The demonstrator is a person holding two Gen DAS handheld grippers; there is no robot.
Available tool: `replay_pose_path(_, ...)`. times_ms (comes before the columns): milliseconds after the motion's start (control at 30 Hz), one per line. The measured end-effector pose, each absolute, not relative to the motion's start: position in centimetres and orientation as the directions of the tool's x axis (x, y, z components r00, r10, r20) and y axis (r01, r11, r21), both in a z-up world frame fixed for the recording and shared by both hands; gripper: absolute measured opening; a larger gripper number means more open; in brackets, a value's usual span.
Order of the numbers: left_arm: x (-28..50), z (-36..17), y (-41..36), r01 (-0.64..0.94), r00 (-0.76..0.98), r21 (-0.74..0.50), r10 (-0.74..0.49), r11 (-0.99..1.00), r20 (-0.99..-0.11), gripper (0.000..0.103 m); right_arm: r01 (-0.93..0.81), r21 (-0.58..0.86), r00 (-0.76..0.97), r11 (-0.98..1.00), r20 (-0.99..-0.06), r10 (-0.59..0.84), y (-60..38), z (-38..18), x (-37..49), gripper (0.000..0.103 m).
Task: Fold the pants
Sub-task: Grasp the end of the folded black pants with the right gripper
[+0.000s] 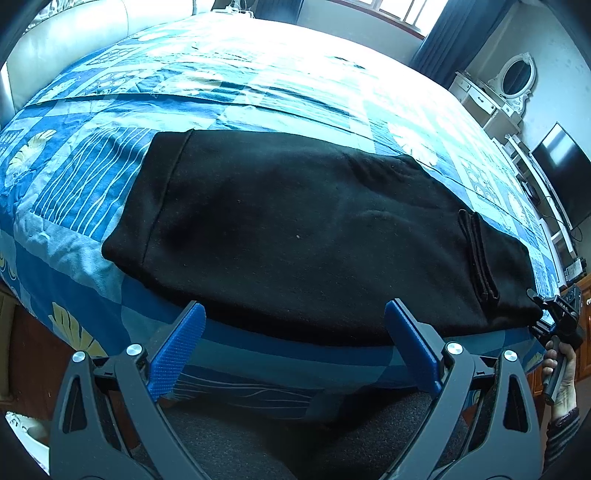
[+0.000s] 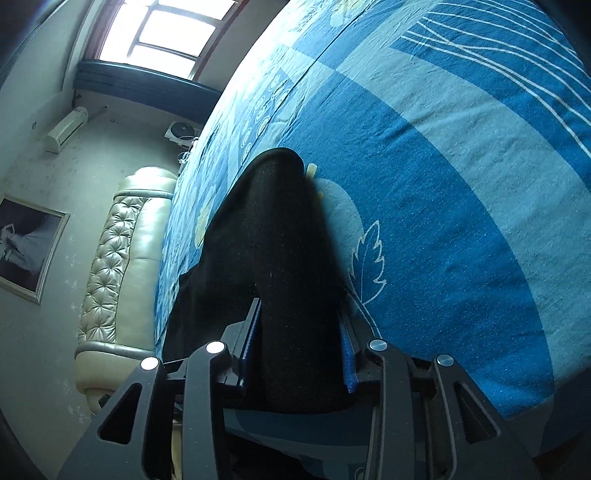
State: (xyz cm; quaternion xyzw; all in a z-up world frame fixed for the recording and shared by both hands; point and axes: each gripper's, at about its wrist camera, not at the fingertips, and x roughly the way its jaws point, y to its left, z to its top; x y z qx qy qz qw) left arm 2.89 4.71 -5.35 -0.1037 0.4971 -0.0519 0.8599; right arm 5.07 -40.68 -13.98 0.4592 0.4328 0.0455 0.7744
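Black pants [image 1: 295, 229] lie folded lengthwise across the near edge of a bed with a blue patterned cover [image 1: 221, 85]. My left gripper [image 1: 295, 343] is open and empty, just in front of the pants' near edge. My right gripper [image 2: 297, 350] is shut on the right end of the pants [image 2: 280, 240], turned on its side; it also shows at the right edge of the left wrist view [image 1: 554, 317], at the pants' end.
A cream tufted headboard [image 2: 122, 258] stands at the bed's far end. A white dresser with an oval mirror [image 1: 509, 88] and a dark TV [image 1: 565, 173] stand to the right. A window [image 2: 166, 29] and a framed picture [image 2: 26, 247] are on the walls.
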Motion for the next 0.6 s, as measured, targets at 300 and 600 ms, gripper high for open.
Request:
replay_pose_path(300,2.7,-5.2,4.2,0.001,0.507,-0.219,-0.19,0.976,-0.841,0.097,0.334,0.733,0.626,0.593,-0.643,0.441,-40.0,-13.7,5.3,0.029)
replay_pose_path(600,2.8,-5.1,4.1,0.009,0.513,-0.201,-0.177,0.979,-0.84,0.097,0.395,0.685,0.698,0.612,-0.657,0.285,-39.6,-10.1,4.6,0.058)
